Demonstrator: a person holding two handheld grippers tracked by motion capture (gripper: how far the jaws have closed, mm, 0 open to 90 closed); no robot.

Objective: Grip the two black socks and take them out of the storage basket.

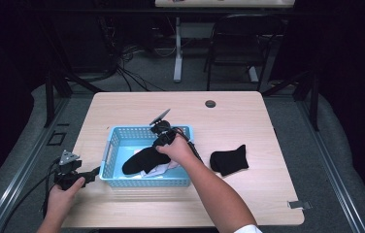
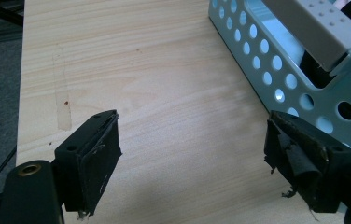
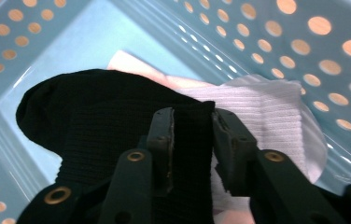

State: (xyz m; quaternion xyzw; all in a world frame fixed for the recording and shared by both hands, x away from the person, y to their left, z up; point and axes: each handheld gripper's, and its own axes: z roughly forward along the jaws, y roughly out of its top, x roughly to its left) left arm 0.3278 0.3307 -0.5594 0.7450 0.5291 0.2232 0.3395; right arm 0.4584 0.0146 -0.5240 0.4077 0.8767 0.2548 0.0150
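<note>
A light blue perforated basket (image 1: 110, 145) (image 2: 276, 60) (image 3: 257, 32) stands on the wooden table (image 1: 248, 121). Inside it a black sock (image 1: 139, 162) (image 3: 94, 116) lies over a white cloth (image 1: 158, 169) (image 3: 267, 112). My right gripper (image 1: 155, 147) (image 3: 192, 121) reaches down into the basket, and the sock's cuff fills the narrow gap between its jaws, both pads against it. A second black sock (image 1: 229, 160) lies on the table to the right of the basket. My left gripper (image 1: 95, 174) (image 2: 192, 140) rests low by the basket's left front corner, jaws wide apart with bare table between them.
The basket's white handle (image 2: 313, 28) sits close to the left gripper's right jaw. A round cable hole (image 1: 210, 104) lies at the table's back. A piece of tape (image 1: 299, 204) marks the front right corner. A chair (image 1: 241, 43) and cables stand on the floor behind.
</note>
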